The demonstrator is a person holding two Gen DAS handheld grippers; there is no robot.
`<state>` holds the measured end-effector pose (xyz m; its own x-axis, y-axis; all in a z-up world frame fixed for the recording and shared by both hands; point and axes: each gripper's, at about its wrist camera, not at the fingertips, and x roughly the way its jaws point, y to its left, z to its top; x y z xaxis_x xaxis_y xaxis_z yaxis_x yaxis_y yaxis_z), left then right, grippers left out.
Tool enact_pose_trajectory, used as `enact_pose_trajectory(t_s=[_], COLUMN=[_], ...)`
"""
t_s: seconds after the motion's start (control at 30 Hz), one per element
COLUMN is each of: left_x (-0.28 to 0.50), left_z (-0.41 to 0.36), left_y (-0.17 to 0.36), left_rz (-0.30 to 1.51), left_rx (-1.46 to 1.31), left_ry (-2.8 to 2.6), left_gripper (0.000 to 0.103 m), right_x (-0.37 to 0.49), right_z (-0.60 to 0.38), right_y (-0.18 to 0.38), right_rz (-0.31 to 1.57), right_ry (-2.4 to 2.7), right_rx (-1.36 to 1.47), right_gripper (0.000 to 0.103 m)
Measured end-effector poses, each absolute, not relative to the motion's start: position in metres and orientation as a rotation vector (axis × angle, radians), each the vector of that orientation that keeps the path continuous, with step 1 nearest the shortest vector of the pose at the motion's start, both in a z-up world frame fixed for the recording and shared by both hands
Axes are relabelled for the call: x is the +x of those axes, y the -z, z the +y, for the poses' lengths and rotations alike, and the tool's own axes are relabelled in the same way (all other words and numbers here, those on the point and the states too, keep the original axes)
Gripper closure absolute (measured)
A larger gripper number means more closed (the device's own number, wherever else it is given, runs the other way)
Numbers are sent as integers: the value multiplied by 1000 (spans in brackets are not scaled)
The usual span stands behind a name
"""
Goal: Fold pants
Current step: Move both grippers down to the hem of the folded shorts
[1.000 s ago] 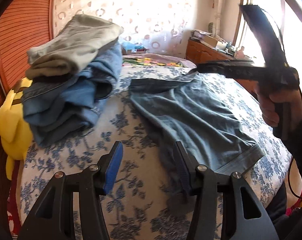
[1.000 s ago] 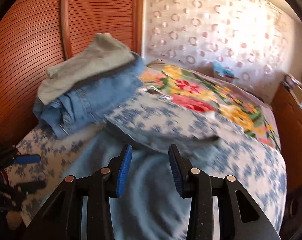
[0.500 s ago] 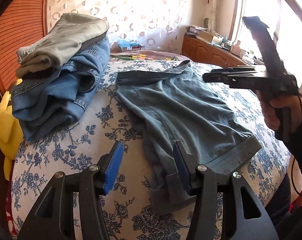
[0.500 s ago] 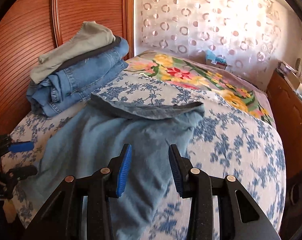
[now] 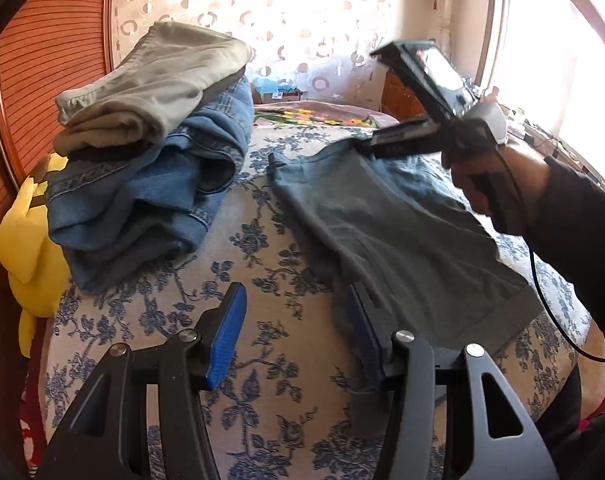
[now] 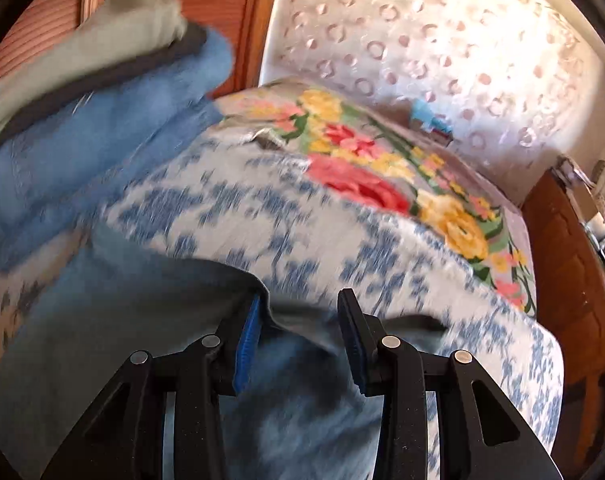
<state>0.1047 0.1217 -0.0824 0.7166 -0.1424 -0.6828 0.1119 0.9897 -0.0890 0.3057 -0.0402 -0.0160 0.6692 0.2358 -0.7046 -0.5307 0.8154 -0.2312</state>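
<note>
Grey-blue pants [image 5: 386,232] lie flat on the flowered bedspread [image 5: 262,412], one end toward me and the waistband at the far end. My left gripper [image 5: 294,332] stands open low over the near end. Its right finger [image 5: 362,332] rests at the edge of the cloth, and mostly bedspread shows between the pads. A hand [image 5: 482,184] holds my right gripper [image 5: 386,142] down at the far waistband. In the blurred right wrist view that gripper [image 6: 300,324] is open, with the waistband edge [image 6: 298,316] lying between its fingers, not pinched.
A stack of folded clothes, khaki pants [image 5: 150,88] on blue jeans [image 5: 142,196], sits at the left of the bed. A yellow soft toy [image 5: 26,240] leans beside it against the wooden panel [image 5: 42,80]. A bright floral blanket [image 6: 382,168] lies beyond. A wooden cabinet [image 6: 570,280] stands on the right.
The right gripper has swung from up at the right down and forward to the far waistband, so the cloth edge now lies between its fingers. The left gripper has hardly moved.
</note>
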Motion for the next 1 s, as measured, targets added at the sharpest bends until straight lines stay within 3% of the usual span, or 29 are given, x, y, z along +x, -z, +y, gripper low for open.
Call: enact_pose_trajectory(t_s=[0.47, 0.57, 0.63, 0.73, 0.87, 1.0], left_x=[104, 103, 101, 104, 104, 94], left_z=[102, 97, 95, 95, 93, 90], left_y=[85, 83, 80, 79, 81, 84], left_rz=[767, 755, 732, 744, 760, 785], left_rx=[-29, -13, -9, -3, -10, -13], left_ry=[203, 196, 191, 151, 156, 177], left_gripper=[50, 35, 19, 18, 18, 18], right_x=[196, 172, 154, 135, 110, 93], right_z=[-112, -134, -149, -169, -183, -192], right_y=[-3, 3, 9, 12, 15, 21], right_rz=[645, 640, 640, 630, 614, 617], right_ry=[-537, -541, -547, -550, -575, -575], right_rx=[-255, -221, -198, -179, -153, -126], right_gripper=[63, 63, 63, 62, 52, 51])
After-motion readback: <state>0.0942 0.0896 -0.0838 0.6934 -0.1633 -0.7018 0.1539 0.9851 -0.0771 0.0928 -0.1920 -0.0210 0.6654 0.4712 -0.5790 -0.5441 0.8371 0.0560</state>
